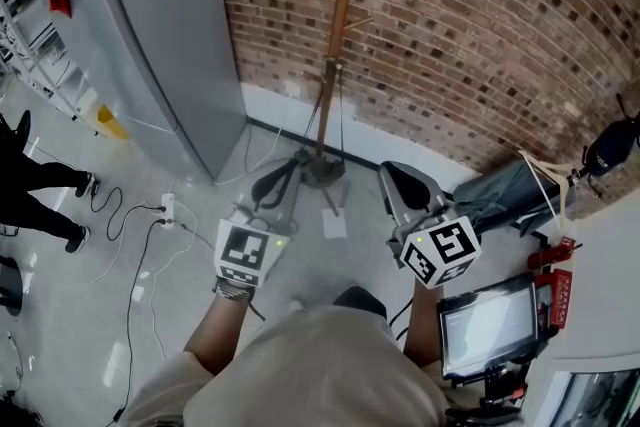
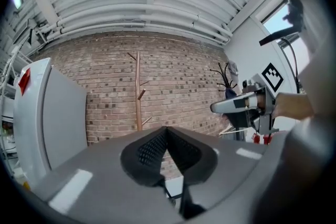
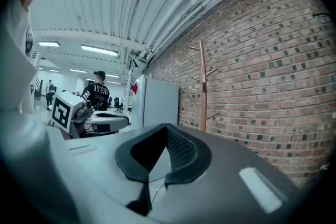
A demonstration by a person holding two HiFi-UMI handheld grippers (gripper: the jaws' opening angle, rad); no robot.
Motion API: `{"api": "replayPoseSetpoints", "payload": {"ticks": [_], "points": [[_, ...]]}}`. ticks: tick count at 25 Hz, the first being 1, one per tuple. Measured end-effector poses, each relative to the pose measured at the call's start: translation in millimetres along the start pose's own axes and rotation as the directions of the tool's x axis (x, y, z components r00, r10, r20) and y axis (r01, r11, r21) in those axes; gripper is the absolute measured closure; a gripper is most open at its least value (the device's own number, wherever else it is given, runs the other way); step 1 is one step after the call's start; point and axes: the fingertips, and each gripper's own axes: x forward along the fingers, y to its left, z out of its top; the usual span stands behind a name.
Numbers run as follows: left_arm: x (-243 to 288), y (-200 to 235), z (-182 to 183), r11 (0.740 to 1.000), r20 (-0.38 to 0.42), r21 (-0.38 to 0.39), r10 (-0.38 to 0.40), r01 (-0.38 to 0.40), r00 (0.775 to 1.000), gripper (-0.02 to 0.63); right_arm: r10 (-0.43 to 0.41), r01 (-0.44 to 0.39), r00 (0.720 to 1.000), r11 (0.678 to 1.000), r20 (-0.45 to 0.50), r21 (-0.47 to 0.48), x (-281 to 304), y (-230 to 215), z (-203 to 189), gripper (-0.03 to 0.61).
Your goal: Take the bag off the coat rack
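The wooden coat rack (image 1: 343,5) stands against the brick wall, and its base (image 1: 322,170) rests on the floor just ahead of me. Its pegs look bare in the left gripper view (image 2: 138,93) and the right gripper view (image 3: 202,86); no bag hangs on them. Thin dark cords run down the pole to the base. My left gripper (image 1: 275,180) and right gripper (image 1: 405,180) point level at the rack, side by side, both shut and empty. Each shows in the other's view: the right gripper (image 2: 236,106) and the left gripper (image 3: 100,120).
A tall grey cabinet (image 1: 160,45) stands left of the rack. Cables and a power strip (image 1: 165,210) lie on the floor at left. At right lies a grey bag-like bundle with a white cord (image 1: 515,195), with a screen (image 1: 490,325) nearer me. A bystander's legs (image 1: 40,185) show far left.
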Motion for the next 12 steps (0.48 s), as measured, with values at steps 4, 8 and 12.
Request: {"api": "replayPoseSetpoints", "payload": {"ticks": [4,8,12], "points": [[1.9,6.8,-5.7,1.000,-0.008,-0.014,0.006,-0.006,1.000,0.615,0.013,-0.013,1.000,1.000,0.003,0.019,6.1,1.6,-0.6,0.577],[9.7,11.0,-12.6,1.000,-0.024,-0.008,0.006,-0.007,1.000,0.615,0.014,-0.013,1.000,1.000,-0.007,0.021,16.5,-5.0,-8.2,0.576],[26.0,17.8,-16.9,1.000,-0.036,0.002,0.022,-0.022,0.999,0.615,0.016,-0.016,1.000,0.999,0.011,0.035,30.7,-23.6,-9.0,0.575]]}}
